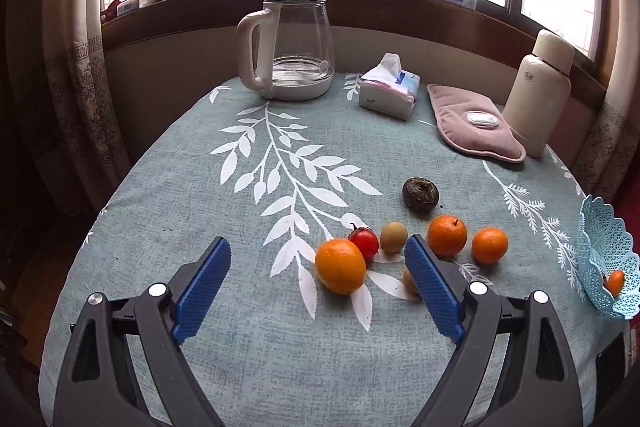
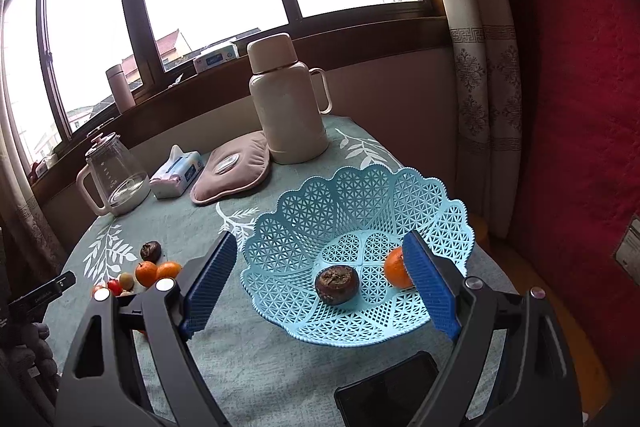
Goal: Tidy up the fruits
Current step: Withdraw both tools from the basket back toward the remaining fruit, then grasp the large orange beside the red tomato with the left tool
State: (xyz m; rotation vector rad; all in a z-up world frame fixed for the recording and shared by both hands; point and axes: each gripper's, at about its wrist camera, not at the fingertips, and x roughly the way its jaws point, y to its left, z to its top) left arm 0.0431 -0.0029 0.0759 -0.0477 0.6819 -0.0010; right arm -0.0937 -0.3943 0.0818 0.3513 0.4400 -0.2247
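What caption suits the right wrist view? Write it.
Open right gripper above light blue lattice plastic basket holding a small orange and dark wrinkled fruit.

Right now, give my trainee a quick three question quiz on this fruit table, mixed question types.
1. True or false: the blue basket holds no fruit.
2. What lies nearest the left gripper? A large orange B kettle C tissue pack
3. Fill in: both grippers are ____.

Key: 1 false: a dark fruit and a small orange lie in it. 2 A. 3 open; right gripper too.
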